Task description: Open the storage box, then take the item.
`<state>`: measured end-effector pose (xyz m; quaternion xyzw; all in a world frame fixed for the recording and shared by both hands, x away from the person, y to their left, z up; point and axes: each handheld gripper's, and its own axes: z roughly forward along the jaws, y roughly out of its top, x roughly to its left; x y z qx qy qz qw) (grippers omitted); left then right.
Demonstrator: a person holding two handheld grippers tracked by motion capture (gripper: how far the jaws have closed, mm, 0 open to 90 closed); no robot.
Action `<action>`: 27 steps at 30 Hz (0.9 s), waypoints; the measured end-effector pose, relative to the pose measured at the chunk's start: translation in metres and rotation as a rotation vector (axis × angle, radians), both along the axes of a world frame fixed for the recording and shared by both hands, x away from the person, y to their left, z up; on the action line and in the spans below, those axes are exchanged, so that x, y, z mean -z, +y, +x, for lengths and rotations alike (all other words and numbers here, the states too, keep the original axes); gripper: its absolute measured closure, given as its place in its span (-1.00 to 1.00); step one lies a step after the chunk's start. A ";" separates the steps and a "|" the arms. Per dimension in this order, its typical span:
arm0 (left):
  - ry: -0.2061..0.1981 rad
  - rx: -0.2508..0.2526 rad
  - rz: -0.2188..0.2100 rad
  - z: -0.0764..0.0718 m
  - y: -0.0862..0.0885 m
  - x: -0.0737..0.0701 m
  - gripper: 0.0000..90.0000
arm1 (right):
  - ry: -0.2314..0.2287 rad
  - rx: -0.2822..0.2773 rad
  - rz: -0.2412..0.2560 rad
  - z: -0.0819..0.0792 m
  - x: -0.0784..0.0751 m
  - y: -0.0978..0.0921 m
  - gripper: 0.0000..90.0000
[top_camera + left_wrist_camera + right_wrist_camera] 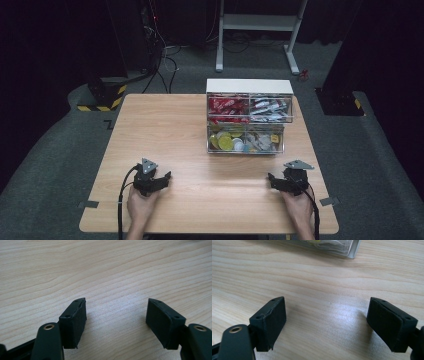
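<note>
A clear plastic drawer box (248, 116) with a white top stands at the far middle-right of the wooden table (165, 130). Its upper drawers hold red packets (227, 106) and silvery packets (270, 107); the pulled-out lower drawer (245, 140) holds yellow and white round pieces. My left gripper (162, 179) rests near the front left, open, with bare wood between its pads (75, 322). My right gripper (272, 180) rests near the front right, open and empty (327, 322). The box's lower corner (342, 247) lies ahead of it.
Wood stretches between the two grippers and up to the box. Grey tape tabs (89, 204) mark the table's front corners. Beyond the table stand a white frame's legs (260, 30), cables (165, 60) and a yellow-black striped base (102, 97) on grey carpet.
</note>
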<state>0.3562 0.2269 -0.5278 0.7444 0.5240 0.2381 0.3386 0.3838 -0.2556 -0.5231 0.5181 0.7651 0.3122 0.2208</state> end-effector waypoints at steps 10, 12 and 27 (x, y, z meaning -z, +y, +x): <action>0.001 0.006 0.004 0.000 0.001 0.000 -0.27 | -0.013 -0.012 -0.002 -0.007 -0.016 0.005 -0.51; 0.001 0.006 0.003 0.000 0.000 0.000 -0.27 | -0.033 -0.028 0.018 -0.010 -0.022 0.007 -0.51; 0.002 0.007 0.004 0.000 0.000 0.000 -0.28 | -0.098 -0.135 0.133 -0.017 -0.053 0.014 -0.48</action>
